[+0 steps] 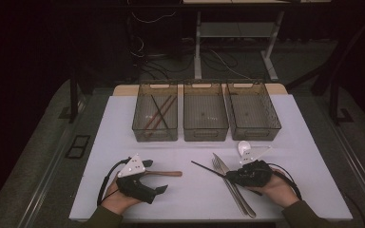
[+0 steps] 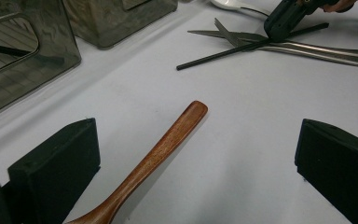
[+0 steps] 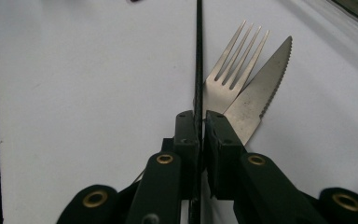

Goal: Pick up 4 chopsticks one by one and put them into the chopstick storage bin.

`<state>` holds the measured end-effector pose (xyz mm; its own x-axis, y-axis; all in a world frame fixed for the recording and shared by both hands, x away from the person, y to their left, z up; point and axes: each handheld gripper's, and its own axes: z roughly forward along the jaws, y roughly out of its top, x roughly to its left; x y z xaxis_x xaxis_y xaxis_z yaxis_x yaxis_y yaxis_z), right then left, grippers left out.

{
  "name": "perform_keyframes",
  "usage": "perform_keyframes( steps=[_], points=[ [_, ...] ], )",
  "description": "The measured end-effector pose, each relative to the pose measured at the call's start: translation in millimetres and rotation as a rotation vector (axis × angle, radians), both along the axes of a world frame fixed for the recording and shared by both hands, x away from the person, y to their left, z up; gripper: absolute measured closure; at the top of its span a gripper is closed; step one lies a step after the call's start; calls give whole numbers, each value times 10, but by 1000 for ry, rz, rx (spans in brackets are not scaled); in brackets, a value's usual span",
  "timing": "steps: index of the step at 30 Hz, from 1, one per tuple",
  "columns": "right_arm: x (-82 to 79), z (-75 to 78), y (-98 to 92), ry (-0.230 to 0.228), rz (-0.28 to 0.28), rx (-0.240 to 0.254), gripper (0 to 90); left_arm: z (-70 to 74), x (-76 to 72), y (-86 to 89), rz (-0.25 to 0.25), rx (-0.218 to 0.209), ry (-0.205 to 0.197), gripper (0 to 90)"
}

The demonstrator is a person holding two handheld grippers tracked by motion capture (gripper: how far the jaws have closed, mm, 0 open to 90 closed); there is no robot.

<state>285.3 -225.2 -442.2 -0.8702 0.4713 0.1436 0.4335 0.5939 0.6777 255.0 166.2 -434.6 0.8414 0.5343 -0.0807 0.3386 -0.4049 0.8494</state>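
Near the fork (image 3: 230, 70): right gripper (image 3: 200, 122) clamped on black chopstick (image 3: 198, 56), not yet lifted. Beside it, left gripper (image 2: 193, 154) wide around wooden spoon (image 2: 151, 163). Two chopsticks already binned; fork, knife (image 3: 261, 88), spoon pending.

The right gripper (image 3: 200, 128) pinches a thin black chopstick (image 3: 198, 56) lying on the white desk (image 3: 98, 84), with a fork (image 3: 228, 79) and knife (image 3: 261, 93) just beside the chopstick.
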Motion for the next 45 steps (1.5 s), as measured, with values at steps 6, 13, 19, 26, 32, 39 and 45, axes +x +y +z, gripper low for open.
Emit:
perform_keyframes(
  steps=[6, 13, 19, 26, 32, 39, 45],
  points=[
    [0, -10, 8, -10, 7, -9, 839, -2, 3, 0, -1, 2, 1, 0],
    [-3, -6, 10, -12, 10, -15, 843, -2, 2, 0, -1, 3, 0, 0],
    [2, -3, 7, -11, 13, -17, 848, -2, 2, -1, -2, 4, 0, 0],
    [7, 12, -10, -11, 11, -15, 849, -2, 2, -1, -2, 4, 0, 0],
    [17, 35, -41, -9, 6, 1, 850, -1, 1, -1, -3, 5, 0, 0],
    [19, 64, -68, -8, 0, 21, 849, -2, 3, -3, -5, 6, 1, 0],
    [26, 75, -78, -4, 0, 30, 850, -2, 2, -3, -5, 6, 0, 0]
  ],
)
